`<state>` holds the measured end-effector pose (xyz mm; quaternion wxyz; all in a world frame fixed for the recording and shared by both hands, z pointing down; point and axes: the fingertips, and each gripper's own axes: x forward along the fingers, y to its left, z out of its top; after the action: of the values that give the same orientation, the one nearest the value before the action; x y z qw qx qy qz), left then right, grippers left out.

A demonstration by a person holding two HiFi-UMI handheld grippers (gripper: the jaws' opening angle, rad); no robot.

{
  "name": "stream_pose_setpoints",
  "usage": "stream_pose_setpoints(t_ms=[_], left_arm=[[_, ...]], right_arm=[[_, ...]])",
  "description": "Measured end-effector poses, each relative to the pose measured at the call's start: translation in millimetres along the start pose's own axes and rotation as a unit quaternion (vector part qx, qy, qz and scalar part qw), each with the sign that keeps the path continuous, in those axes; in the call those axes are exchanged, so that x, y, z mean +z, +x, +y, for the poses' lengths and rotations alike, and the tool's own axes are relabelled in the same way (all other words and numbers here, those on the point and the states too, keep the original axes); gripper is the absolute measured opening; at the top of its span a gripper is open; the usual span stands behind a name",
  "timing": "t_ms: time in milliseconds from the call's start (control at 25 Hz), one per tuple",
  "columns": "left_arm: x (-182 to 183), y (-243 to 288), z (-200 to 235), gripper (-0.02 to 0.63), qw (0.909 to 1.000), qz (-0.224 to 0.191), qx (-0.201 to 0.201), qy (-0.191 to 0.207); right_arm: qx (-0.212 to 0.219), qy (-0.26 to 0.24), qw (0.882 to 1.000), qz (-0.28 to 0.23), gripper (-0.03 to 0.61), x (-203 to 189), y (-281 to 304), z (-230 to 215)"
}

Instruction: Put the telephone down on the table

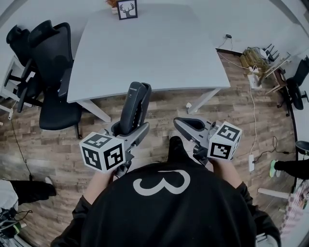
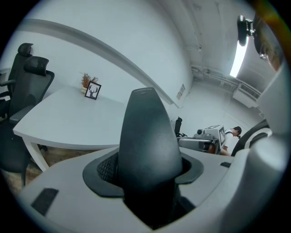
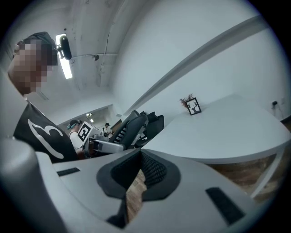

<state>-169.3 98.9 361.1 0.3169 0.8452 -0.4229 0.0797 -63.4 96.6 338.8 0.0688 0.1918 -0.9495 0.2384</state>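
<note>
A dark grey telephone handset (image 1: 134, 107) stands upright between the jaws of my left gripper (image 1: 131, 130), which is shut on its lower end. It is held in the air above the wood floor, just short of the near edge of the white table (image 1: 154, 53). In the left gripper view the telephone (image 2: 148, 132) fills the middle, with the left gripper (image 2: 148, 170) clamped round it and the table (image 2: 68, 118) behind. My right gripper (image 1: 186, 125) hangs beside it, shut and empty. The right gripper view shows the right gripper (image 3: 136, 175) with only a sliver of floor behind its tips.
A framed deer picture (image 1: 127, 8) stands at the table's far edge. Black office chairs (image 1: 46, 72) crowd the table's left side. Cables and a power strip (image 1: 251, 161) lie on the floor at the right, near another person's foot (image 1: 273, 168).
</note>
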Motion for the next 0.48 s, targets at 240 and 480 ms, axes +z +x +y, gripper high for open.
stream_pose_setpoints(t_ms=[240,480], left_arm=[[17,17,15,0.287,0.9999,-0.001,0.011,-0.011],[41,56,33,0.287,0.9991,0.009,0.036,-0.02]], right_arm=[[0.019,0.001,1.0,-0.008,0.009,17,15,-29],[0.036,0.008,0.999,-0.006,0.009,43,27,-82]])
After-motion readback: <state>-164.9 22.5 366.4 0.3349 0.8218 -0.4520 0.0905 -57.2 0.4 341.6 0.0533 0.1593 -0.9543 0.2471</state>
